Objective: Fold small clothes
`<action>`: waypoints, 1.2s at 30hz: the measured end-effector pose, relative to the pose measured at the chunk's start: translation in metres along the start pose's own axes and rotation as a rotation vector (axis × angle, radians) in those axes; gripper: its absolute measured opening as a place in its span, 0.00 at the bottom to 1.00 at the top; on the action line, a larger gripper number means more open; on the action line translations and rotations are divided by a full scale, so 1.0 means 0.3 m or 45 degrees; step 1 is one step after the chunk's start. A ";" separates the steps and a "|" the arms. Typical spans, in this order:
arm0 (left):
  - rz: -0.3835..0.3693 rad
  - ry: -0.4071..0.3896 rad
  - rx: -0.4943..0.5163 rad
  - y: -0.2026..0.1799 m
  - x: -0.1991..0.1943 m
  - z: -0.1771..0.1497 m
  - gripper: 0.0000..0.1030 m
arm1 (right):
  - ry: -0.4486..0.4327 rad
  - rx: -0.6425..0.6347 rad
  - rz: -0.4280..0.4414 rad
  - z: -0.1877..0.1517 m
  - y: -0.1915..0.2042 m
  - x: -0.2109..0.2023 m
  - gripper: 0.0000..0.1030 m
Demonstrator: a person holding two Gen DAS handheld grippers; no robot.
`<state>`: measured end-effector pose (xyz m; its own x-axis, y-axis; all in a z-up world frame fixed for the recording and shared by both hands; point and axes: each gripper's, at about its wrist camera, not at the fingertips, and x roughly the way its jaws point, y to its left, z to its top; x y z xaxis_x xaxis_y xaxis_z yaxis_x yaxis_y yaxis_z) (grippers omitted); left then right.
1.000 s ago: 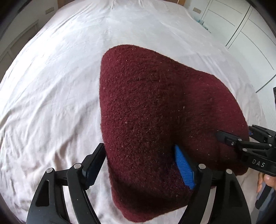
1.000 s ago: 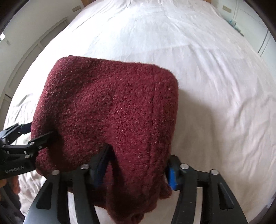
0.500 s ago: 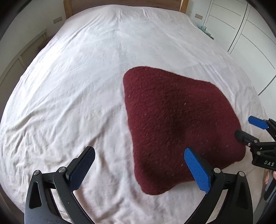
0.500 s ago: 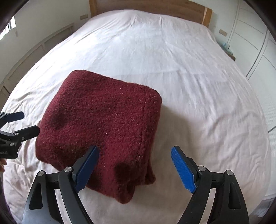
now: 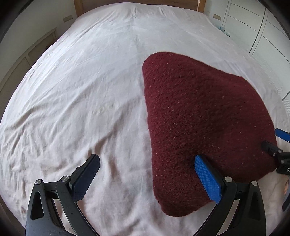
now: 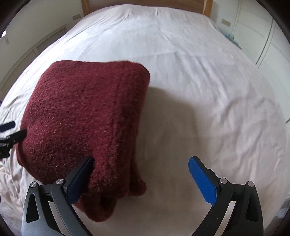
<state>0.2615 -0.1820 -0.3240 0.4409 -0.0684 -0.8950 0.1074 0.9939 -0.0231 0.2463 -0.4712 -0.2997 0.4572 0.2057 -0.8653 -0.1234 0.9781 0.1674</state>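
On the bed's white sheet [image 5: 87, 94] we find one dark red knitted garment [image 5: 199, 127], folded into a thick, roughly square bundle and lying flat. Seen from the left wrist camera it occupies the right half of the bed; from the right wrist camera it occupies the left half, so it lies between the two tools. We note wide bare sheet to the left of the bundle's straight left edge, and wide bare sheet to the right of its stacked right edge, where several layers show one on top of another. Beyond the bundle the sheet runs clear up to one wooden headboard [image 5: 137, 1]. White cupboard doors [image 5: 262, 27] stand along the bed's right side. The sheet is creased near the bed's near edge.

We count two tongs. The left gripper [image 5: 146, 174] stands wide apart and holds nothing; its left finger is over bare sheet, and its right blue pad [image 5: 208, 181] overlaps the bundle's near left part, contact not determinable. The right gripper [image 6: 141, 174] is likewise spread wide and grips nothing; its left finger sits against or just above the bundle's near right corner, its right pad over bare sheet. Each tool's tip shows at the edge of the other's view, just beside the bundle.
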 end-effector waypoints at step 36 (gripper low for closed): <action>0.095 -0.111 0.007 -0.005 -0.544 -0.202 0.99 | -0.173 0.020 -0.102 -0.236 -0.018 -0.609 1.00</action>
<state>0.1355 -0.1671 -0.2049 0.5233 -0.0020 -0.8521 0.0762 0.9961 0.0445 0.1010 -0.5161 -0.1761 0.5803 0.1284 -0.8042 -0.0684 0.9917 0.1090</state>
